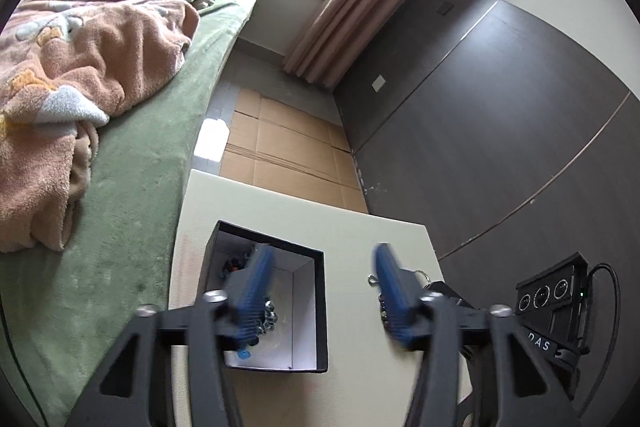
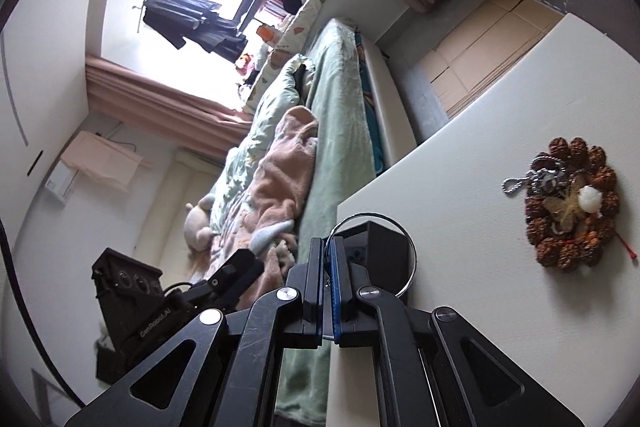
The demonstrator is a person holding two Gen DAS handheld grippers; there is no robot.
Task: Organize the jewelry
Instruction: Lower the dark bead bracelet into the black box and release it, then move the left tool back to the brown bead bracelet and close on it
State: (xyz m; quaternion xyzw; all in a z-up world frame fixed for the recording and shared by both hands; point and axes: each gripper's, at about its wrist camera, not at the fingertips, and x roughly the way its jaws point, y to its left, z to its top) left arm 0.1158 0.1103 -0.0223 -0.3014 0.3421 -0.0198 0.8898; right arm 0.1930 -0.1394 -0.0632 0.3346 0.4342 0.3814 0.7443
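Observation:
A black box with a white inside [image 1: 304, 291] stands open on the white table [image 1: 352, 231]; beads and small jewelry lie in it. My left gripper [image 1: 322, 267] is open and empty above the box's right side. My right gripper [image 2: 329, 247] is shut on a thin silver bangle [image 2: 410, 247], held over the table edge near the black box [image 2: 380, 243]. A brown seed-bead bracelet [image 2: 576, 251] lies on the table [image 2: 480, 147] with a silver chain [image 2: 516, 184], a butterfly piece and a white stone inside it. A chain clasp [image 1: 372, 279] shows by my left gripper's right finger.
A bed with a green cover [image 1: 132, 187] and a peach blanket [image 1: 80, 67] runs along the table's left side. Flat cardboard [image 1: 280, 151] lies on the floor beyond the table. A dark wall panel [image 1: 500, 127] is at the right. The other gripper's body [image 1: 552, 299] is close at right.

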